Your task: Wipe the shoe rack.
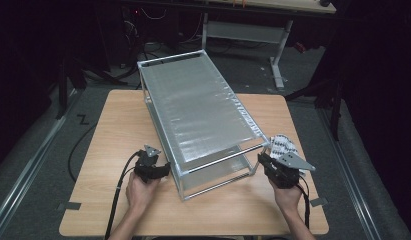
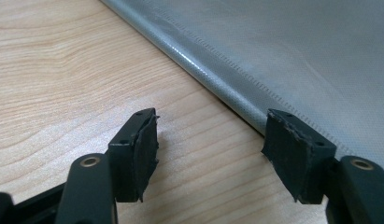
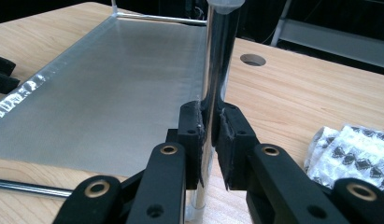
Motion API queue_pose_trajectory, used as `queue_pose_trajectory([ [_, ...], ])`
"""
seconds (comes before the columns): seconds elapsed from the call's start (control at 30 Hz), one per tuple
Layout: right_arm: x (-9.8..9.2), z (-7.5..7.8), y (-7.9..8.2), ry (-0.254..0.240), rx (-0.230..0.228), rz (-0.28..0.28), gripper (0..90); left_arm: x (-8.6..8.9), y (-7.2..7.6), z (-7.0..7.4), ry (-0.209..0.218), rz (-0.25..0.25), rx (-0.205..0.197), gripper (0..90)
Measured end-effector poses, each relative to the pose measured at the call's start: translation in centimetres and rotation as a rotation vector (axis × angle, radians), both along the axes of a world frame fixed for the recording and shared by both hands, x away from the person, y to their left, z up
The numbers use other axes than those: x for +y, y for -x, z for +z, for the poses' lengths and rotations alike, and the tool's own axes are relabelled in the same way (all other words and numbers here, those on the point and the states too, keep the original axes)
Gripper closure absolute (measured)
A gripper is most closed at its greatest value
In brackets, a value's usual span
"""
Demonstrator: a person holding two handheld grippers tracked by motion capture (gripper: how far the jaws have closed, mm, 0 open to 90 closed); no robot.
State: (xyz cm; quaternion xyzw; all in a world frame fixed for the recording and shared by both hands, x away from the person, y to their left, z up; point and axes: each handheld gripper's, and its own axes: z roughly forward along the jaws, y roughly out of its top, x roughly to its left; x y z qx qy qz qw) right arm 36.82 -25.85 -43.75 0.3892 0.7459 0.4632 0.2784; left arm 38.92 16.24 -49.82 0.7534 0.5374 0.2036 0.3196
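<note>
- My left gripper (image 1: 165,169) sits near the table's front edge, jaws spread wide and released; nothing lies between the pads (image 2: 145,149).
- Just ahead and to the right of it in the left gripper view runs the hemmed edge of the grey woven fabric shelf (image 2: 273,51), close beyond the right pad but not touching it that I can tell.
- Under those jaws I see the light wooden table (image 2: 54,70).
- The two-tier silver metal-tube rack (image 1: 193,105) stands between my two grippers, its near corners beside each.
- My right gripper (image 3: 209,135) is clenched on the rack's shiny upright corner post (image 3: 219,56), pads pressing it from both sides.
- To the right of that gripper, just beside it on the table, lies a crumpled white cloth with black patterning (image 3: 353,151).
</note>
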Motion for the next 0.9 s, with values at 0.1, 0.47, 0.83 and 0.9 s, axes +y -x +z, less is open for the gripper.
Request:
queue_pose_trajectory([
  [0.1,0.1,0.0,0.0,0.001,0.001,0.001,80.5,0.0,-0.3,0.0,-0.018,0.000,-0.003,37.8],
  [0.47,0.7,0.0,0.1,0.008,0.000,0.012,80.6,0.4,-1.2,-0.2,-0.021,0.021,-0.030,41.4],
  [0.83,1.5,-0.1,0.5,-0.001,0.001,0.033,80.6,0.9,-2.6,-0.2,-0.024,0.049,-0.026,43.3],
  [0.9,1.6,-0.1,0.6,-0.001,0.002,0.037,80.6,1.0,-2.6,-0.2,-0.025,0.053,-0.029,43.4],
])
